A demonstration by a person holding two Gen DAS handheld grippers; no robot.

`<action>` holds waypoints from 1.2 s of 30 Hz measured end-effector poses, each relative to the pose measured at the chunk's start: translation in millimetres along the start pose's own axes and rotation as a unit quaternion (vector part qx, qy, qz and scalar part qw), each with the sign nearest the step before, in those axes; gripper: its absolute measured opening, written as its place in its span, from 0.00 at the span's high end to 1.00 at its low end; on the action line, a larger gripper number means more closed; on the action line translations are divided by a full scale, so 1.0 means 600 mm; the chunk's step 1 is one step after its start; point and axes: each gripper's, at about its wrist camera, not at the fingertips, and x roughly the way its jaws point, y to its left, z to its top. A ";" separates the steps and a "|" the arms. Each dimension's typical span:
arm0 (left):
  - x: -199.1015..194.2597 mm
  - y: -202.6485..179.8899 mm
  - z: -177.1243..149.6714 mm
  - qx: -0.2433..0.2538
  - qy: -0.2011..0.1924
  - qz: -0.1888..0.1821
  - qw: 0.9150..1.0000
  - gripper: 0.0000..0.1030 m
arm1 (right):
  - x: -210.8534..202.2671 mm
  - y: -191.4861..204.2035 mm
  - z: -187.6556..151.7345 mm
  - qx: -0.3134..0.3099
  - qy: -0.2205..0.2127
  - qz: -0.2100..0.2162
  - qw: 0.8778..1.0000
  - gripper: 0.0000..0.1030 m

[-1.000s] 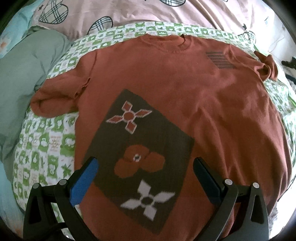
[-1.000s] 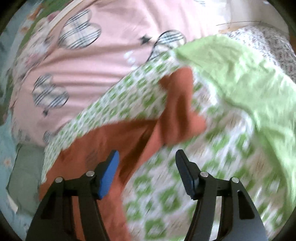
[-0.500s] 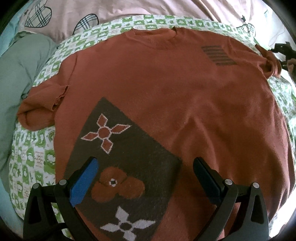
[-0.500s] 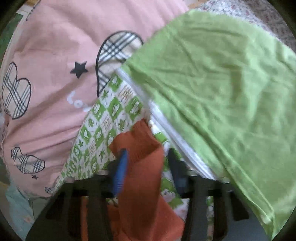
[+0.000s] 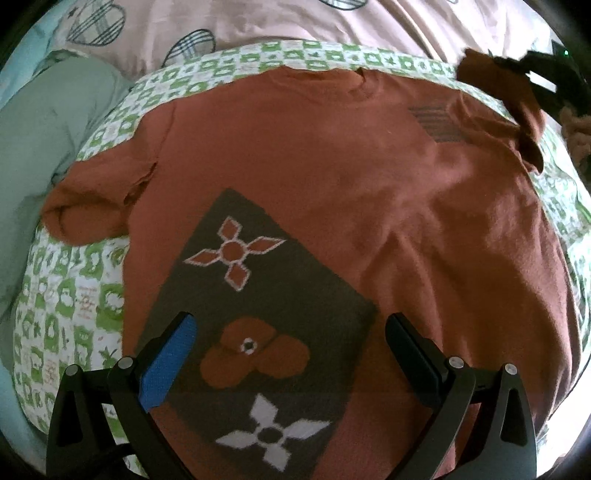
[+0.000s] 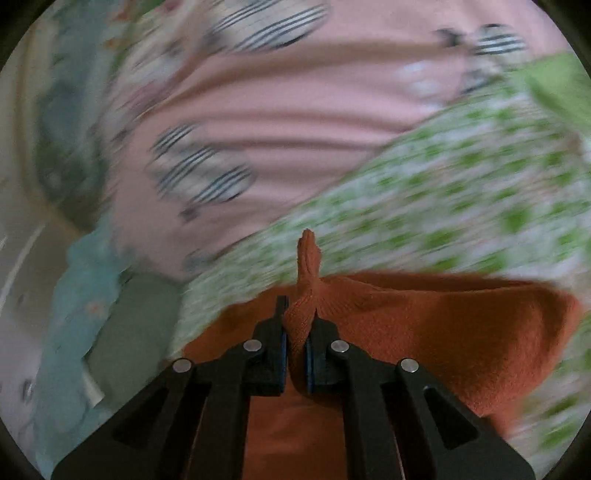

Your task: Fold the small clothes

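The rust-orange sweater lies face up and spread flat on a green-and-white checked quilt, its round neckline toward twelve o'clock in the left wrist view. A dark brown diamond panel with two four-petal flowers and a rust blossom sits on its lower front, toward six o'clock, and a small patch of dark stripes marks the chest at about one o'clock. The short sleeve at nine o'clock lies folded in on itself on the quilt. The other sleeve, at two o'clock, is lifted off the quilt and bunched, pinched between the pads of the right tool; its jaws have just been closing and now clamp the knit, a ridge of fabric standing up past the fingertips. In the left wrist view that same tool shows only as a dark shape at the upper right edge.

The left tool hovers over the brown panel with its jaws spread wide, nothing between them, one blue pad at seven o'clock and a dark one at five o'clock.

Beyond the quilt, toward twelve o'clock, lies a pink bedcover printed with plaid hearts. A grey-green cloth is heaped at nine o'clock. The right wrist view is smeared by motion, and a plain light-green cloth shows at two o'clock there.
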 end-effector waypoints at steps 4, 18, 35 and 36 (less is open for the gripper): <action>0.000 0.032 -0.006 -0.032 -0.001 -0.013 0.999 0.01 | 0.095 0.076 -0.065 -0.040 0.038 0.050 0.997 0.92; 0.063 0.126 0.040 -0.131 -0.001 -0.184 0.974 0.02 | 0.206 0.150 -0.241 -0.131 0.211 0.042 0.968 0.54; 0.205 0.003 0.248 -0.044 0.033 -0.275 0.960 0.82 | 0.002 0.076 -0.259 -0.030 0.096 0.012 0.995 0.50; 0.202 -0.001 0.248 -0.039 0.029 -0.279 0.959 0.93 | -0.002 0.076 -0.257 -0.029 0.092 0.010 0.995 0.50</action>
